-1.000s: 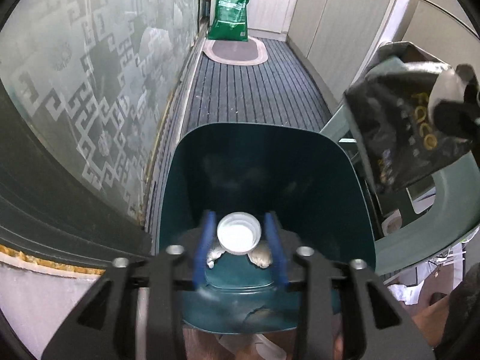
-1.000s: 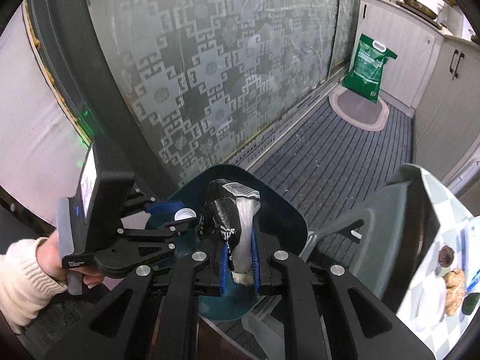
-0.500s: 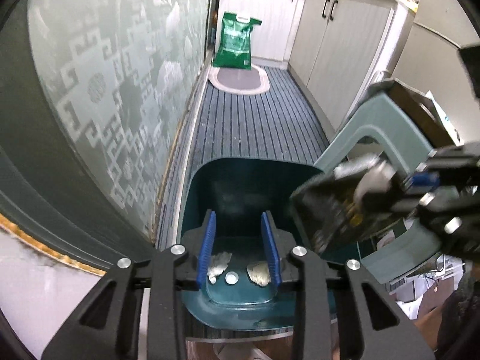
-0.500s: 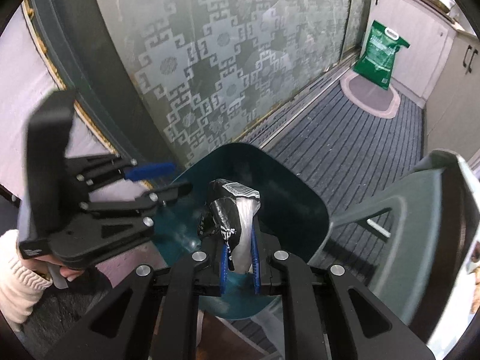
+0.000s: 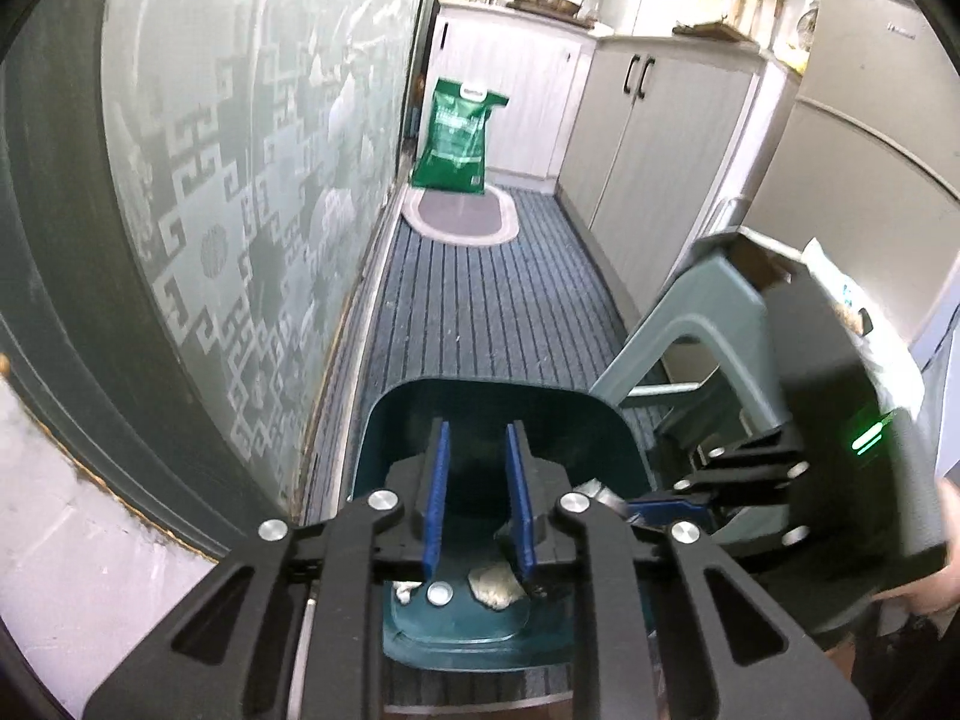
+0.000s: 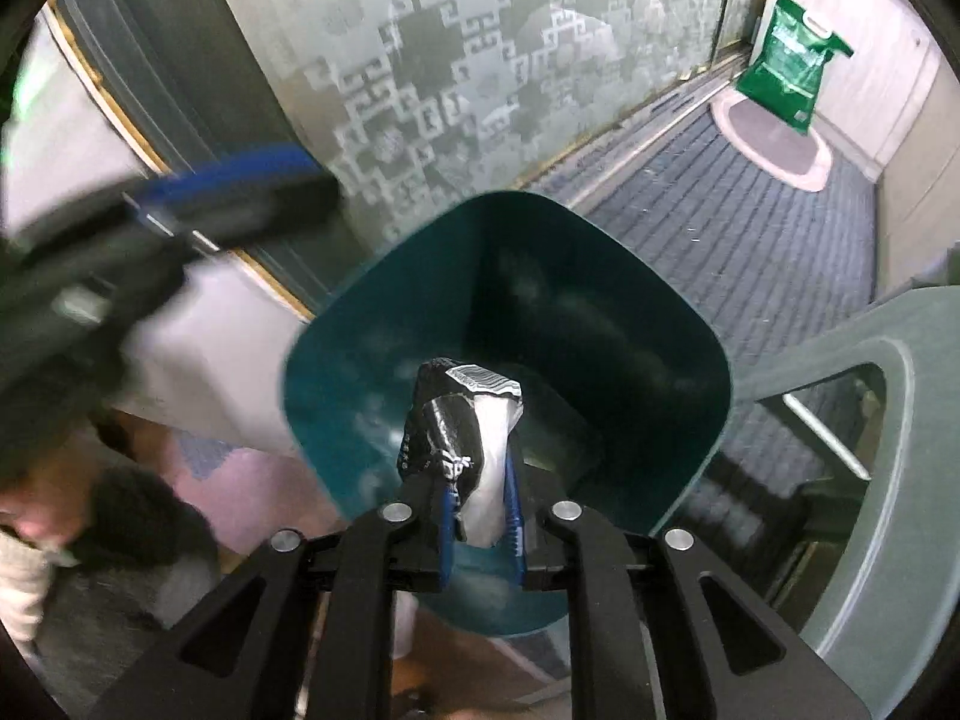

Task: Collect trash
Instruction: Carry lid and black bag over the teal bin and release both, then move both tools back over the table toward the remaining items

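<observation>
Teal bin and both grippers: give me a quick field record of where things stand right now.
bin: teal bin on the striped floor mat, open top
bin contents: white bottle cap and pale crumpled scraps on the bottom
left gripper: above the bin, nothing between its jaws, which have just been closing
right gripper: over the bin mouth, jaws just opening, black-and-white wrapper between them
beside bin: grey-green stool

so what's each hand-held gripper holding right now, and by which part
Right hand-held gripper: the black wrapper, by its lower end, over the teal bin; its jaws have just been opening. Left hand-held gripper: nothing.
</observation>
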`<act>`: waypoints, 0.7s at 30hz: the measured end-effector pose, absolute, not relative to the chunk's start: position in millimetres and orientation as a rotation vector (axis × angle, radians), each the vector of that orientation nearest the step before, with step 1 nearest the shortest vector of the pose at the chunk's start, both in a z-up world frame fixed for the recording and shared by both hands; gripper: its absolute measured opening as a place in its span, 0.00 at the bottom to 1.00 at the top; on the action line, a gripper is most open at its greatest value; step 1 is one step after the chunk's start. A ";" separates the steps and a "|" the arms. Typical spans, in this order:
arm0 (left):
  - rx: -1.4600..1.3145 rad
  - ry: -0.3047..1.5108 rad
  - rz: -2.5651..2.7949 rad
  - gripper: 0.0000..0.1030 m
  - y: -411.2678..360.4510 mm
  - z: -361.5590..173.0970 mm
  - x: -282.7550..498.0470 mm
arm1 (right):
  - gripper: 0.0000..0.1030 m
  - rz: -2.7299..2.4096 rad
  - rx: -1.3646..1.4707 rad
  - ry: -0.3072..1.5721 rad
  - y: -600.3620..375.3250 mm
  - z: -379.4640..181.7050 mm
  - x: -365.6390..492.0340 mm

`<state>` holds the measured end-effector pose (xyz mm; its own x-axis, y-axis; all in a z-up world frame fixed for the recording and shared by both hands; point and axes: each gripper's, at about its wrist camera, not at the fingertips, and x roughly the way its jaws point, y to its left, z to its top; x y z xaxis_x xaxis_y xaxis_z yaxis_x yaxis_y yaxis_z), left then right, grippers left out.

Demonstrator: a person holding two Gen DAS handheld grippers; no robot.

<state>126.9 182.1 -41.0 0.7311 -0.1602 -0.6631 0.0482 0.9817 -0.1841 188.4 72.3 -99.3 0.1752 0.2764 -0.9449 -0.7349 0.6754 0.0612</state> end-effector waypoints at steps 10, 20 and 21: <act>-0.173 0.584 -0.170 0.20 167.5 4.2 109.9 | 0.39 0.716 -0.506 1.204 63.1 -113.0 190.1; -0.164 0.486 -0.176 0.20 155.8 32.8 103.4 | 0.39 0.771 -0.433 1.127 55.7 -81.2 186.3; -0.165 0.474 -0.178 0.20 155.1 36.5 102.5 | 0.39 0.777 -0.424 1.110 54.6 -74.8 185.5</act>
<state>102.5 155.1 36.5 0.8749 -0.2080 -0.4373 0.1318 0.9713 -0.1982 185.5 54.6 -74.8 0.2261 0.3429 -0.9118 -0.7395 0.6696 0.0684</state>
